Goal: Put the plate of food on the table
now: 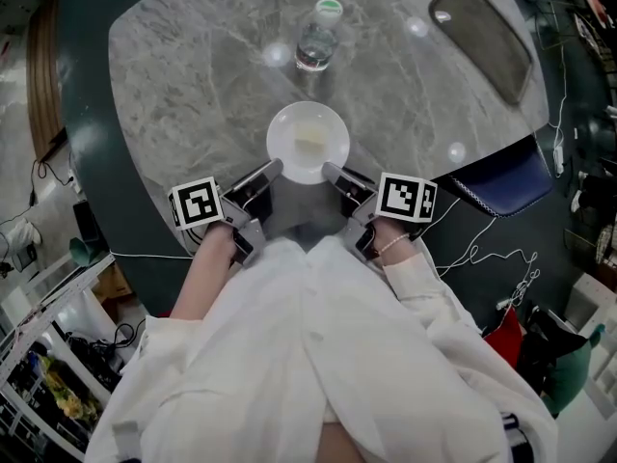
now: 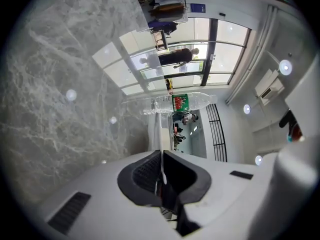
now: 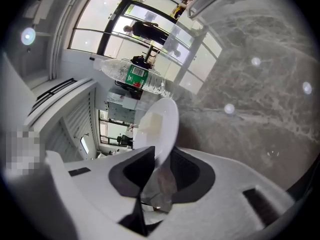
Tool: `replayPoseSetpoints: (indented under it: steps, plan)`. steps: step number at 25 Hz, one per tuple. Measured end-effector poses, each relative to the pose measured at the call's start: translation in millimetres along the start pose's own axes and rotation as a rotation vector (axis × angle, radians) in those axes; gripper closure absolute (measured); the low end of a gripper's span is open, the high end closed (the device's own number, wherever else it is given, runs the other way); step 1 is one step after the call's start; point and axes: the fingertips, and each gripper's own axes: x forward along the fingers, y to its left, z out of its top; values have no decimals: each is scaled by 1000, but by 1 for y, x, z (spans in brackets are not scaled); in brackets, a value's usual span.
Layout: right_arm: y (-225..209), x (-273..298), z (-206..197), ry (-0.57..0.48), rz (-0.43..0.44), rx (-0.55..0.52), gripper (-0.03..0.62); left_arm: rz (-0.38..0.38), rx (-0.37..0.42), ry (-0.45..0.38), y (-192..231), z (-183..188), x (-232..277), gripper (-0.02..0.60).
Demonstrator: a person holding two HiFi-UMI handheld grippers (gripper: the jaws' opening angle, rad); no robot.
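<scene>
The plate (image 1: pixel 308 142) lies on the marble counter (image 1: pixel 193 85) near its edge, with a water bottle (image 1: pixel 317 39) well behind it. The left gripper (image 1: pixel 273 170) fingers clench its rim; the right gripper (image 1: pixel 333 172) fingers stand apart around it. Only the gripper views show the bottle's green label.

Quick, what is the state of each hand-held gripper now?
Left hand-held gripper: shut on the rim of the plate.
Right hand-held gripper: open, the plate's rim between its jaws.

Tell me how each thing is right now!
plate: flat on the table, near its edge, pale food on it.
water bottle: upright, cap on.
left tool: shut on the plate's rim.
right tool: open, plate's rim between its jaws.
</scene>
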Motion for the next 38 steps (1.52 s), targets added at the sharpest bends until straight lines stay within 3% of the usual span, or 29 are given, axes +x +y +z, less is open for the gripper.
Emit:
replayPoseSetpoints:
  steps: [15,38]
  plan:
    - [-10,12,21,57,-100,-164,500,35,-32,-13,9,15,12,558]
    - [-17,7,21,33,-113,-152,487,63,-80,-57,27,20,15,559]
